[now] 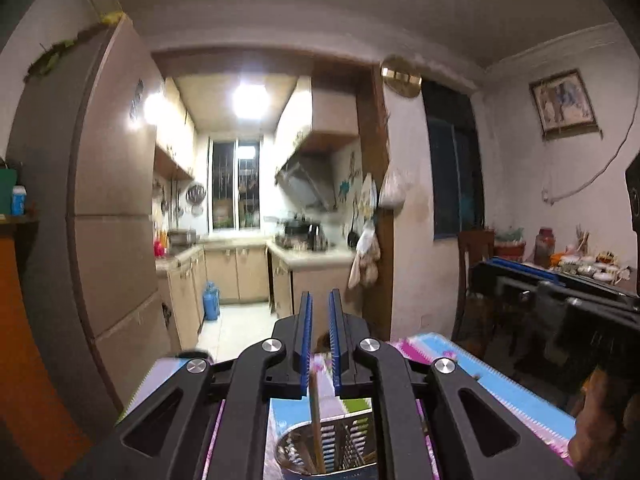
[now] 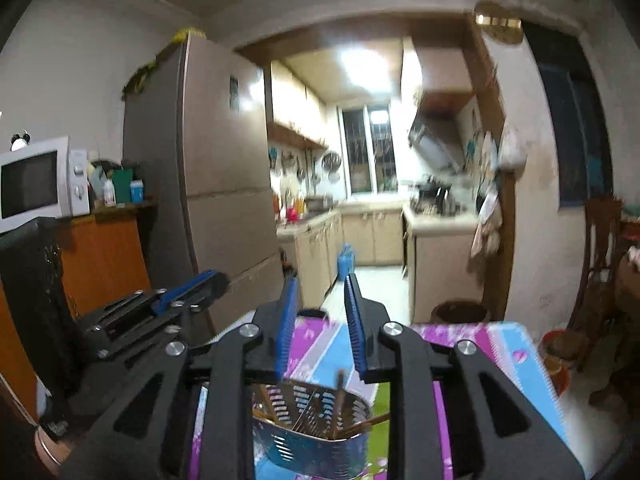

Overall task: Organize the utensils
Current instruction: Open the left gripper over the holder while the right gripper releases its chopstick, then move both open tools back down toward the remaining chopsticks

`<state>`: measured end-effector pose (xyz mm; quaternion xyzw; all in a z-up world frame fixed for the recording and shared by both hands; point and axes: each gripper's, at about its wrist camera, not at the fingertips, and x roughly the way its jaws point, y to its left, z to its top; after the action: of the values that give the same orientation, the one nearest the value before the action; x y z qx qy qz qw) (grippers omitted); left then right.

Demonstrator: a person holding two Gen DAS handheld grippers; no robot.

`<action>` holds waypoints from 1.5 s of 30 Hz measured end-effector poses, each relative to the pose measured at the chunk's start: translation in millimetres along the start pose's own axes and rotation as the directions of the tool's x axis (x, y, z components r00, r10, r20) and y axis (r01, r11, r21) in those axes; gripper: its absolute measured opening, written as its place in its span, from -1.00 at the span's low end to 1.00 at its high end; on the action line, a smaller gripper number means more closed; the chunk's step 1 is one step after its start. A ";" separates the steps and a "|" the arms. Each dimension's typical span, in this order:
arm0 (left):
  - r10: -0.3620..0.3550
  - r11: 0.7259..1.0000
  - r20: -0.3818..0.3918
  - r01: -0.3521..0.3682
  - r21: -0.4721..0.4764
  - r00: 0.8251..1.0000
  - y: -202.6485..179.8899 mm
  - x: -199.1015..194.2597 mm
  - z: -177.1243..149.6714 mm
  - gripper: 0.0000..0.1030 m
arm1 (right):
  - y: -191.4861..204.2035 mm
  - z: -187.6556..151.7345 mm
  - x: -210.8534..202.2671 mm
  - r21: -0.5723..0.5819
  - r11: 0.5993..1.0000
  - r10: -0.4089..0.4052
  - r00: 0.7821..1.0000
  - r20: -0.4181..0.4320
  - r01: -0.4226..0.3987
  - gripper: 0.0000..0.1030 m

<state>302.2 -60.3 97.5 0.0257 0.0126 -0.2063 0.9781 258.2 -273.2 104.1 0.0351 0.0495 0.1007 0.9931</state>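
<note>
A perforated metal utensil holder (image 1: 340, 444) (image 2: 320, 436) stands on the bright patterned table mat (image 1: 500, 376) (image 2: 480, 340), right under both grippers. Several wooden chopsticks lean inside it. My left gripper (image 1: 320, 296) points level above it with a narrow gap between its blue pads. One chopstick (image 1: 315, 404) stands below that gap, by the left pad, its lower end in the holder. My right gripper (image 2: 320, 280) has its pads clearly apart. A blurred chopstick (image 2: 340, 386) rises from the holder beneath them, untouched. The left gripper also shows in the right wrist view (image 2: 192, 288).
Ahead stand a tall fridge (image 1: 116, 200) (image 2: 224, 184) and an open doorway into a lit kitchen with a blue gas bottle (image 1: 211, 300). A wooden chair (image 1: 476, 248) and a cluttered side table (image 1: 584, 268) are at the right. A microwave (image 2: 36, 184) is at the left.
</note>
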 end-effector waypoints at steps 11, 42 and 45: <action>0.172 0.974 0.098 -0.184 0.130 0.980 13.8 -208.5 -0.3 0.48 | 20.3 -31.5 -226.9 -0.215 0.955 -0.140 0.949 0.282 0.205 0.90; 0.164 0.985 -0.491 -0.111 0.135 0.855 -46.4 -311.9 -265.4 -0.54 | 116.7 -286.6 -222.5 -0.153 0.988 -0.065 0.899 -0.434 -0.002 -0.44; 0.150 0.987 -0.485 -0.102 0.124 0.862 -46.6 -308.7 -264.8 -0.54 | 120.3 -289.3 -211.6 -0.153 0.988 -0.077 0.889 -0.452 0.008 -0.44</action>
<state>-2.8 36.2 -158.0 0.1242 0.2499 -0.1291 0.9516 -2.1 -181.5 -154.3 -0.0639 0.2745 0.0877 0.9554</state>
